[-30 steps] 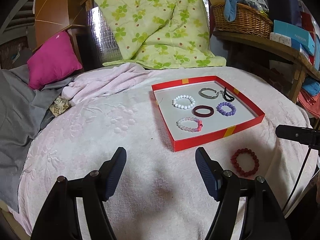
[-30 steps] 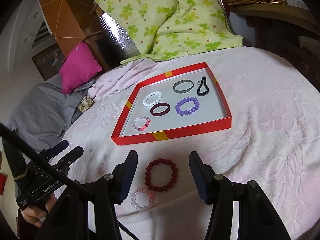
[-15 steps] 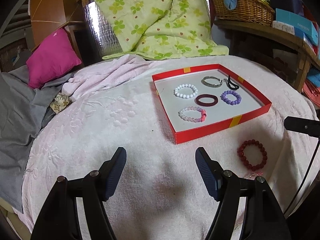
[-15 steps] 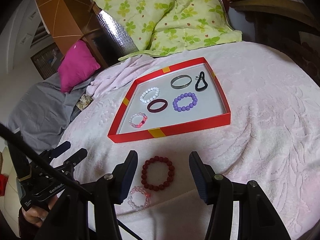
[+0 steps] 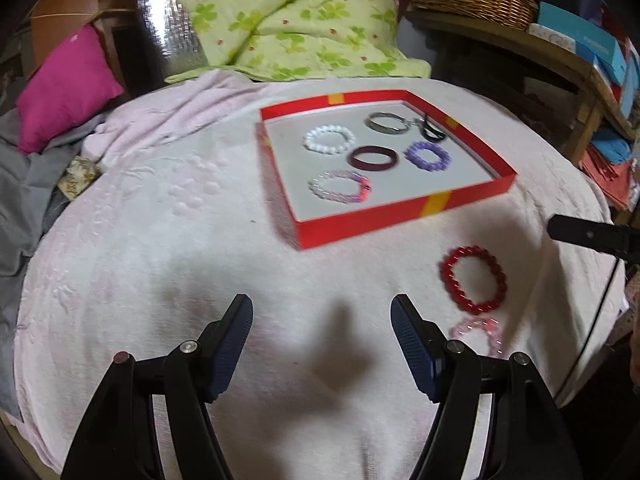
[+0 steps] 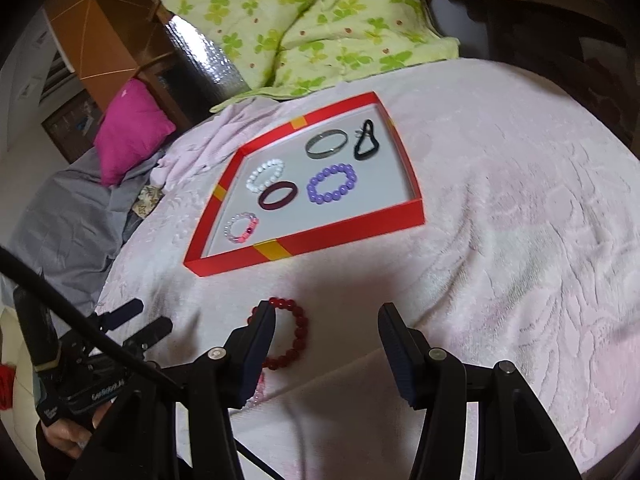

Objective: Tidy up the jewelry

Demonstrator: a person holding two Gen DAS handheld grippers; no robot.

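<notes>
Right gripper (image 6: 326, 320) hangs released, empty, by the red bracelet (image 6: 298, 336) below the tray (image 6: 344, 236); centre it, probably leftward, before clenching

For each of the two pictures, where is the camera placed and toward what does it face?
Left wrist: on the left gripper, facing down over the pink blanket; its open fingers show, the right gripper's tip at right.
Right wrist: on the right gripper, facing the red bead bracelet; open fingers, left gripper and a hand show.
Shared: red tray, red bead bracelet, green quilt.
</notes>
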